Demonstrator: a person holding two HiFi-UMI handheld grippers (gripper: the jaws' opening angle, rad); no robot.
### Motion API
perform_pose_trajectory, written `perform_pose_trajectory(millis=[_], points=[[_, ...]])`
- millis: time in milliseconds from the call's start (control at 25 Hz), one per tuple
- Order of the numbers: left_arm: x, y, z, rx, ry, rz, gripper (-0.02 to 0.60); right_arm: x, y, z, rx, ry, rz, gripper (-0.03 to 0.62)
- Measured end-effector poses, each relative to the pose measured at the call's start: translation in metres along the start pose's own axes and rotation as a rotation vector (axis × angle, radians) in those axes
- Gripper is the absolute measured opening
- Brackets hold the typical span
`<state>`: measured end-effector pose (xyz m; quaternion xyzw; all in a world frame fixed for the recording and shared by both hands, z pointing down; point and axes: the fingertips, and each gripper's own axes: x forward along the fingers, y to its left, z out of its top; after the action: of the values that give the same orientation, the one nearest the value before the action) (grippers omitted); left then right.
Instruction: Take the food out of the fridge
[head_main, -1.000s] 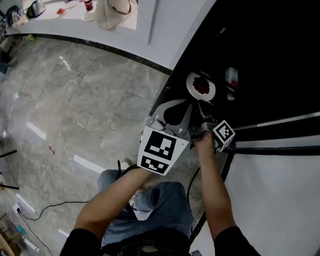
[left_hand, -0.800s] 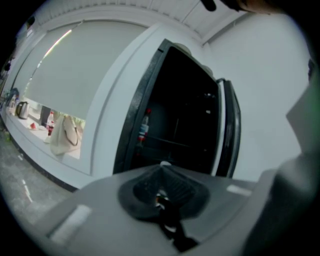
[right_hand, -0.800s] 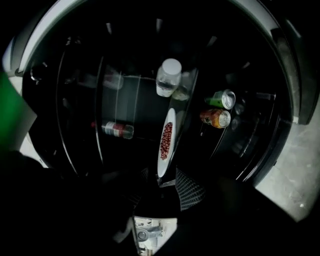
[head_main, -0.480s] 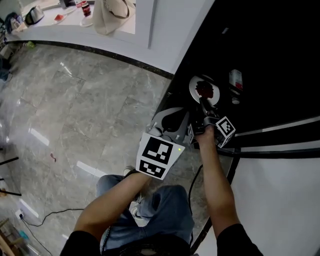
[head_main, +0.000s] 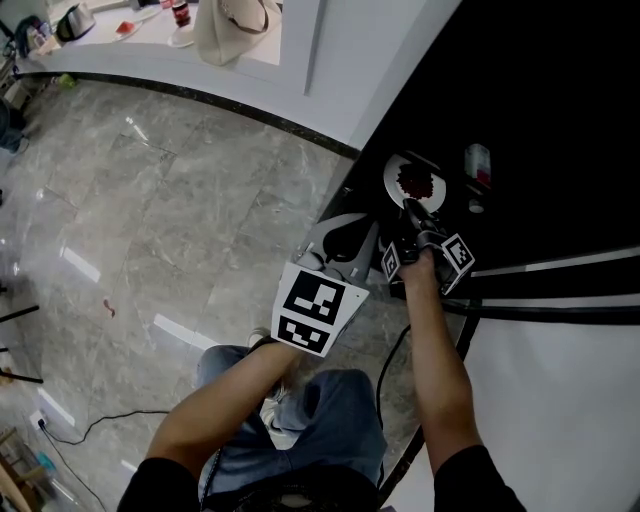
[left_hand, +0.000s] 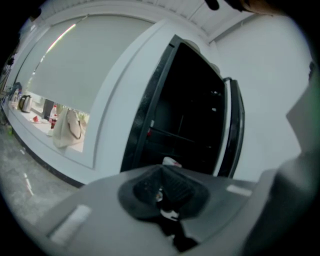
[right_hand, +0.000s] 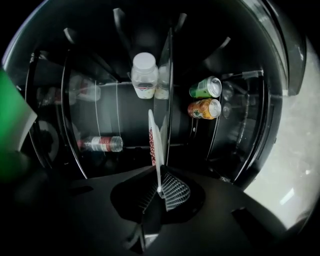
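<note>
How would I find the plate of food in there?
Look into the dark open fridge. Near its front sits a round white plate with red food in the middle, the right gripper closing its jaws on the rim. Its neighbours are cans and bottles; it's the only plate.

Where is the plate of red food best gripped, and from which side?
By its thin near rim, from the open front of the fridge: the plate lies flat, that edge facing out. The right gripper has that rim between its closing jaws.

Right gripper (head_main: 410, 206) closing on plate (head_main: 392, 178) rim inside dark fridge (head_main: 540, 110); left gripper (head_main: 352, 232) beside.
</note>
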<state>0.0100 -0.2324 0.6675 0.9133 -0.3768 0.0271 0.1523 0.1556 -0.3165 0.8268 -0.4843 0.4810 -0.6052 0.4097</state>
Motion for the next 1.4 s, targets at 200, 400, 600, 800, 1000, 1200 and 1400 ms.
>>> perform_pose_trajectory(millis=[200,400,600,800,1000,1200,1400], points=[[-0.001,-0.002,0.0,-0.01,0.015,0.004,0.002,-0.006,0.003,-0.003,0.011,0.018,0.011,0.012],[-0.007,-0.009,0.007,-0.023,0.03,0.007,0.002,-0.019,0.018,-0.012,-0.002,0.039,0.028,0.011],[-0.02,-0.023,0.024,-0.029,0.048,0.023,0.002,-0.046,0.033,-0.026,0.006,0.051,0.01,0.011],[-0.037,-0.04,0.039,-0.03,0.07,0.034,0.002,-0.081,0.051,-0.044,0.013,0.067,-0.004,0.011],[-0.056,-0.062,0.056,-0.035,0.108,0.035,0.002,-0.123,0.076,-0.065,0.001,0.084,-0.021,0.011],[-0.075,-0.083,0.077,-0.022,0.147,0.039,0.002,-0.165,0.11,-0.086,-0.004,0.101,-0.028,0.011],[-0.092,-0.103,0.107,-0.004,0.158,0.027,0.002,-0.199,0.156,-0.104,-0.013,0.104,-0.004,0.011]])
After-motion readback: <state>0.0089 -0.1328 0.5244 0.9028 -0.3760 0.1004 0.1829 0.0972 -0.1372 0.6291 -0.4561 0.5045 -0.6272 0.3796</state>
